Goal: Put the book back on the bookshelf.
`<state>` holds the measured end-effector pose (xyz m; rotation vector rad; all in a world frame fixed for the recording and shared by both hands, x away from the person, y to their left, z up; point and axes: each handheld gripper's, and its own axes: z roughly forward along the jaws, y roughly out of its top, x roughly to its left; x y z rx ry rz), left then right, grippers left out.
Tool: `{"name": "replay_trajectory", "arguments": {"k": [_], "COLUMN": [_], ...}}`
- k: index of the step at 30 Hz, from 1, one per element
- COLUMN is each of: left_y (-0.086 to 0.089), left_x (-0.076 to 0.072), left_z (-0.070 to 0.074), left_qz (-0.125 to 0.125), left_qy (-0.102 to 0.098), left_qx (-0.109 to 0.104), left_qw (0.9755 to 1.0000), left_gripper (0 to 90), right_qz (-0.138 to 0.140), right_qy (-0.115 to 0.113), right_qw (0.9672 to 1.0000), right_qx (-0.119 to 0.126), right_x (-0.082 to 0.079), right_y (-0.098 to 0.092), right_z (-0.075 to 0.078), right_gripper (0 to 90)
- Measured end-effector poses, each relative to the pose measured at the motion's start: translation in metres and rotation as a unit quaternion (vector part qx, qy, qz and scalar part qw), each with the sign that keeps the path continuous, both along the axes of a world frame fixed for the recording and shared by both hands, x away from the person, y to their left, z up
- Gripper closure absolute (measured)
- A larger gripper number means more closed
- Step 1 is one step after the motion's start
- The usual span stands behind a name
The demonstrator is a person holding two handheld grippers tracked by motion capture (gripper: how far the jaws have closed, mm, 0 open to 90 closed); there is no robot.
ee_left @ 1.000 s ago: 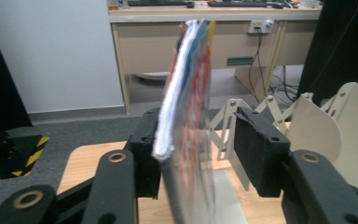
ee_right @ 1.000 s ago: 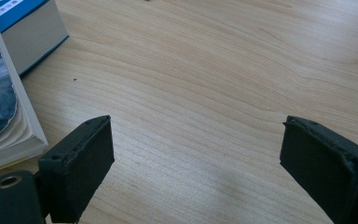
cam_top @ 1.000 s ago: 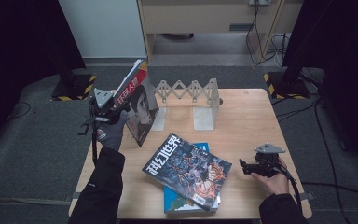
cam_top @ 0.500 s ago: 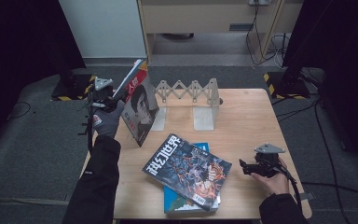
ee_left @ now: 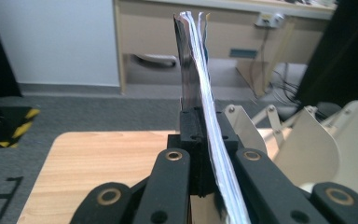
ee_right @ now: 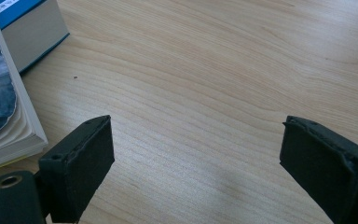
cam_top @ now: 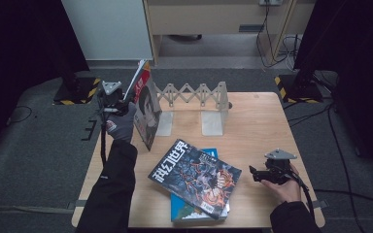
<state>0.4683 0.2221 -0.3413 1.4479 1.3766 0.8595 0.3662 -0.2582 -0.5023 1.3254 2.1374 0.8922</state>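
Item 1, left gripper point(cam_top: 119, 104): its jaws have just been closing and now pinch the magazine point(cam_top: 146, 109) by its page edges; in the left gripper view the sheets point(ee_left: 200, 88) rise straight up from between the black pads. Against the picture from a second ago, the hand has drawn a little outward, toward the table's left edge, and the magazine stands more upright. Judgement: the grip is secured, so the lift toward the rack can begin.

Item 2, magazine: held on edge, directly ahead of the left gripper, its lower edge near the wooden table point(cam_top: 252, 116).

Item 3, expanding book rack point(cam_top: 194, 104): just beyond the magazine on the far side from the left gripper, with 2 pale end plates. Nothing stands in it yet.

Item 4, right gripper point(cam_top: 260, 174): jaws wide apart, nothing between them, resting over bare wood, unmoved since the earlier pictures.

Item 5, stack of 2 books: a dark-covered book point(cam_top: 196, 177) lying on a blue book point(cam_top: 187, 211), just beside the right gripper's open jaws.
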Motion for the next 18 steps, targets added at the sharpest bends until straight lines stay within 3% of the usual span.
{"name": "replay_trajectory", "arguments": {"k": [5,11,18], "left_y": [-0.014,-0.015,-0.017], "left_x": [-0.001,-0.007,-0.009], "left_z": [-0.001,-0.004,-0.006], "left_qz": [0.022,0.048,0.054], "left_qy": [-0.01,-0.012,-0.016], "left_qx": [0.008,0.015,0.019], "left_qw": [0.9997,0.9986,0.9982], "left_gripper": [86.4,86.3,86.2], "right_qz": [0.0,0.0,0.0], "right_qy": [-0.003,-0.001,0.001], "right_qw": [1.0,1.0,1.0], "right_qx": [0.0,-0.001,-0.002], "right_x": [0.0,0.0,0.0], "right_y": [0.0,0.0,0.001], "right_z": [0.0,0.0,-0.001], "right_gripper": [10.2,10.2,10.2]}}
